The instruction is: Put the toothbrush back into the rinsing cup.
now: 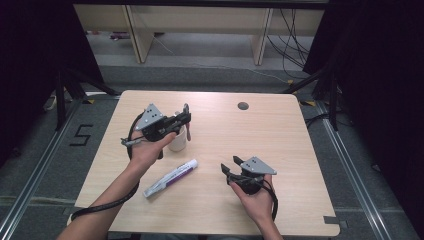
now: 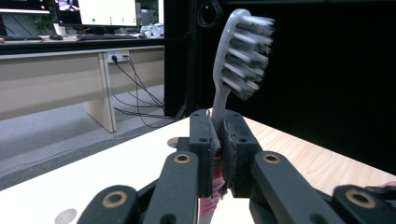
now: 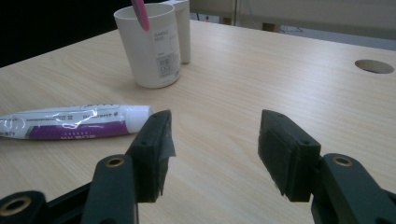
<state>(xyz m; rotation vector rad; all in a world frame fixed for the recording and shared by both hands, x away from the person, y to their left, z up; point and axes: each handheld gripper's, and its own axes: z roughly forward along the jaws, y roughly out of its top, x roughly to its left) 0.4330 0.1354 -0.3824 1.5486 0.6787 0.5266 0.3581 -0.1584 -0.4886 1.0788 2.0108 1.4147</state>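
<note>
While the left gripper (image 2: 218,154) pinches a toothbrush (image 2: 240,51), its handle dips into the cup (image 3: 152,46).

Table (image 1: 280,130): 1 unit, light wood-grain top with rounded corners, standing on a grey floor (image 1: 370,190) between metal rails. 1 round cable hole (image 1: 243,106) is sitting near the far edge, right of centre. 1 white cup (image 1: 178,141) is standing upright on the left half, with a pink handle leaning inside it in the right gripper view. 1 white and purple tube (image 1: 170,178) is lying flat on the top, nearer the front edge than the cup, slanting, clear of the cup and not touching it.
</note>
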